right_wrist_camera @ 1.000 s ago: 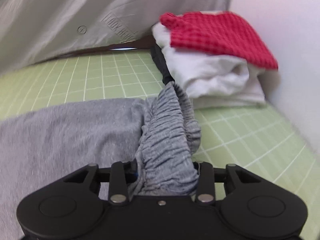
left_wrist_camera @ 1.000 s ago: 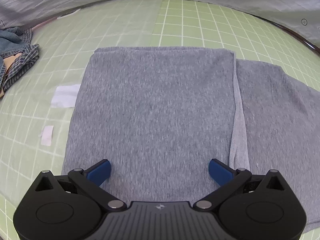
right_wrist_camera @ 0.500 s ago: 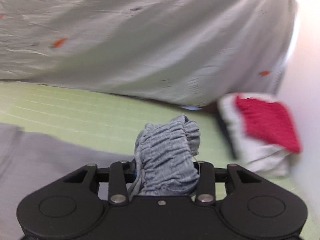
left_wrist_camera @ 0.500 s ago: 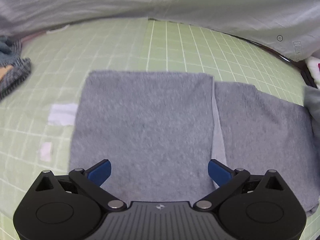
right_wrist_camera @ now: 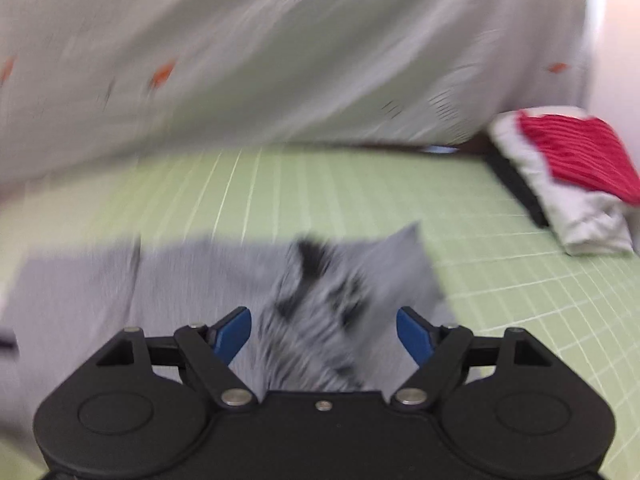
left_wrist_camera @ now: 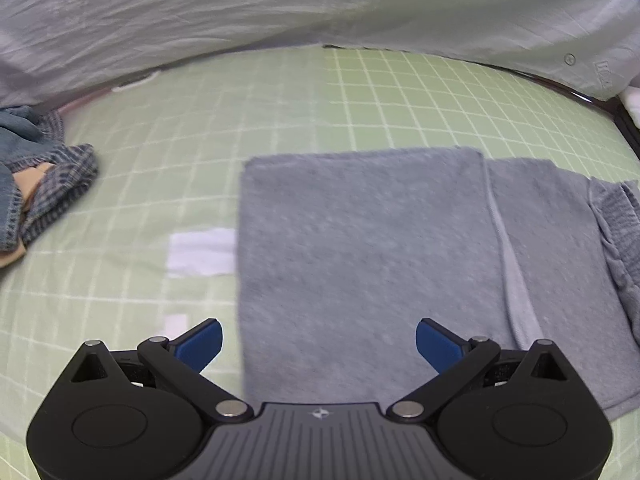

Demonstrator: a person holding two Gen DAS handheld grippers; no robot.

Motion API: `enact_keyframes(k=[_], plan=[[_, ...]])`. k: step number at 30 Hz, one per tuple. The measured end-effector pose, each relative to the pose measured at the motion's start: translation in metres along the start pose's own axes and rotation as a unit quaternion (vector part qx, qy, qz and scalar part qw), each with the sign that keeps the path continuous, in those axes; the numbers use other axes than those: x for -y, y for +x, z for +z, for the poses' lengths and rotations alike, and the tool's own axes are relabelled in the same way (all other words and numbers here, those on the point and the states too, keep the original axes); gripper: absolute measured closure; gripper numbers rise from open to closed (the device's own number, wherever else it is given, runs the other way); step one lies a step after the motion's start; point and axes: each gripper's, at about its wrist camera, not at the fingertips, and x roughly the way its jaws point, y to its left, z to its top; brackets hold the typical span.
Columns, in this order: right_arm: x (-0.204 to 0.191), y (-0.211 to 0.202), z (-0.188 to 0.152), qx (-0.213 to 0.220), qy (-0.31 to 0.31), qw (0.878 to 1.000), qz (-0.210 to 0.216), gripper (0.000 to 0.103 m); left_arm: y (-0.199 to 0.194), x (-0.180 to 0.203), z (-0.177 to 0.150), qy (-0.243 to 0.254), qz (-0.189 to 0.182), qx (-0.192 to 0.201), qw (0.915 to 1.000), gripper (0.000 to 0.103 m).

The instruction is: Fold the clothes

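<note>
A worktop covered by a pale green cutting mat with a white grid (left_wrist_camera: 400,100) is seen in both wrist views, and a creased white cloth backdrop with small orange motifs (left_wrist_camera: 280,8) is hung along its far edge. A grey knitted garment, folded into a rectangle (left_wrist_camera: 360,248), is laid flat on the mat towards the near edge, its gathered elastic waistband (left_wrist_camera: 616,232) bunched at the right end. The left gripper (left_wrist_camera: 319,344) is held above the garment's near-left part with its blue-padded jaws spread wide and nothing between them. The right gripper (right_wrist_camera: 324,334) is likewise spread wide, and the waistband is seen, blurred, between and beyond the fingers without being clamped. At the left edge of the worktop a crumpled heap of blue denim and checked fabric (left_wrist_camera: 36,184) is piled. Two white tape patches (left_wrist_camera: 200,252) are stuck to the mat just left of the garment. At the far right corner a folded stack of white cloth topped by a red knitted piece (right_wrist_camera: 572,172) is set, next to a plain white wall (right_wrist_camera: 616,40).
</note>
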Motion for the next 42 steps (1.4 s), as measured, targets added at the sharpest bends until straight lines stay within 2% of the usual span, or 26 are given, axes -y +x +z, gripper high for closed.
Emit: enact_keyframes(k=[1, 3, 5, 9, 11, 14, 17, 20, 23, 24, 27, 39, 42], plan=[[0.006, -0.005, 0.004, 0.013, 0.021, 1.000, -0.005, 0.018, 0.000, -0.004, 0.000, -0.001, 0.002, 0.001, 1.0000, 0.002], [0.018, -0.013, 0.012, 0.038, 0.062, 0.997, -0.016, 0.001, 0.001, -0.010, -0.001, -0.005, 0.003, -0.002, 1.0000, 0.002], [0.033, 0.001, 0.013, 0.031, 0.076, 0.995, -0.054, 0.001, 0.002, -0.013, -0.004, -0.005, 0.007, -0.006, 0.9999, 0.002], [0.042, 0.044, 0.003, -0.035, 0.013, 0.992, -0.116, 0.001, 0.004, -0.018, -0.009, -0.004, 0.016, -0.014, 0.9998, 0.002], [0.039, 0.056, -0.004, -0.064, -0.025, 0.990, -0.121, 0.001, 0.004, -0.021, -0.011, -0.007, 0.017, -0.017, 0.9997, 0.002], [0.019, 0.052, -0.006, -0.057, -0.045, 0.993, -0.095, 0.001, 0.005, -0.024, -0.014, -0.019, 0.020, -0.023, 0.9994, 0.002], [-0.019, 0.038, -0.005, -0.033, -0.081, 0.995, -0.046, 0.001, 0.006, -0.027, -0.014, -0.028, 0.024, -0.026, 0.9990, 0.002], [-0.055, 0.030, -0.007, -0.035, -0.113, 0.993, 0.018, 0.001, 0.004, -0.026, -0.013, -0.025, 0.026, -0.024, 0.9991, 0.002], [-0.061, 0.017, -0.004, -0.015, -0.095, 0.994, 0.046, 0.001, 0.002, -0.027, -0.012, -0.019, 0.029, -0.019, 0.9992, 0.001], [-0.056, 0.012, -0.001, -0.005, -0.081, 0.996, 0.040, 0.000, 0.002, -0.027, -0.012, -0.018, 0.030, -0.018, 0.9992, 0.001], [-0.029, 0.012, 0.004, 0.002, -0.035, 0.999, -0.013, 0.000, 0.003, -0.031, -0.011, -0.024, 0.032, -0.020, 0.9990, 0.001], [-0.040, 0.027, -0.035, -0.073, -0.108, 0.989, -0.064, 0.000, 0.011, -0.031, -0.012, -0.035, 0.024, -0.028, 0.9987, 0.001], [-0.029, 0.017, -0.024, -0.071, -0.047, 0.995, -0.050, 0.000, 0.013, -0.031, -0.010, -0.033, 0.021, -0.022, 0.9990, 0.002]])
